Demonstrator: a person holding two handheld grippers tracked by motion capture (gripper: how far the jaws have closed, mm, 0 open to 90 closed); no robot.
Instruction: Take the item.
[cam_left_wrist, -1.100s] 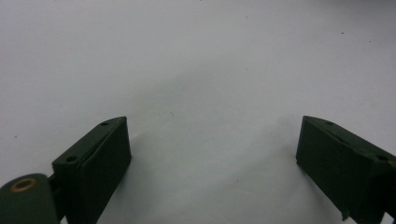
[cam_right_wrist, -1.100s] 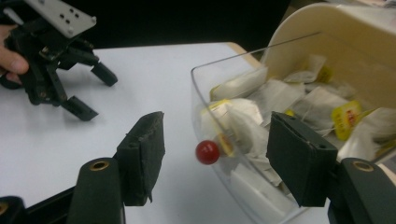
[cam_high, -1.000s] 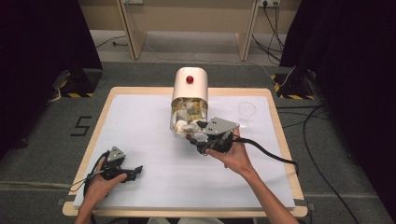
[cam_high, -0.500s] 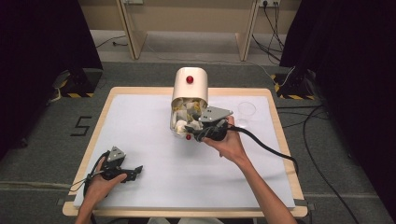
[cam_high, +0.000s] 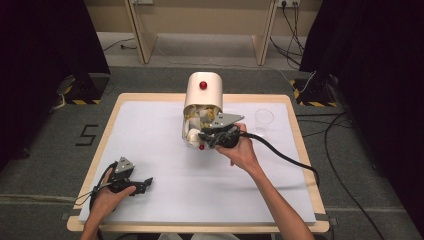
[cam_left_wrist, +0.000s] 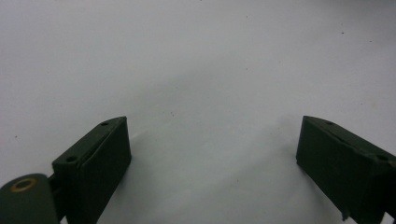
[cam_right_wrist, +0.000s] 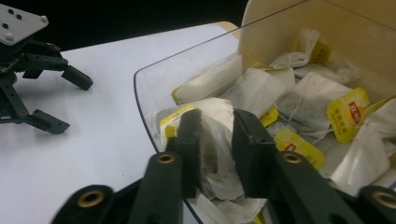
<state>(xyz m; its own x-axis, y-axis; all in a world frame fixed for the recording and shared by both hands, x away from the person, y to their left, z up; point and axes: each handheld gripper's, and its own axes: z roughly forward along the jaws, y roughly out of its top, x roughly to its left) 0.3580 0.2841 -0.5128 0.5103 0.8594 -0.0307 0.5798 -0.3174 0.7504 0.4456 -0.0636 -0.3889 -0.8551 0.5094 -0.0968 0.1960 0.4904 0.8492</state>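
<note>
while both hands rest over the table, the scene reads as follows, seen from above and from each gripper's own camera.

table: a wooden-edged table (cam_high: 295, 150) covered by a white sheet, seen from the high view.

dispenser: a cream dispenser (cam_high: 203, 92) with a rounded top and a red knob stands at the far middle of the table; its clear curved front bin (cam_right_wrist: 144, 100) faces the person.

tea bags: a heap of white tea bags (cam_right_wrist: 299, 98) with yellow tags lies in the bin, piled against the cream back wall.

right gripper: the right gripper (cam_high: 207, 137) reaches into the bin's mouth; in the right gripper view its jaws stand narrow, pinched on one tea bag (cam_right_wrist: 217, 154) at the front of the heap.

right hand: the right hand (cam_high: 242, 150) holds that gripper just in front of the dispenser.

left gripper: the left gripper (cam_high: 145, 184) lies low on the sheet at the near left corner, well apart from the dispenser; its jaws stand wide with bare white sheet between them.

left hand: the left hand (cam_high: 107, 197) grips it from behind.

glass: a clear glass (cam_high: 263, 120) stands to the right of the dispenser.
</note>
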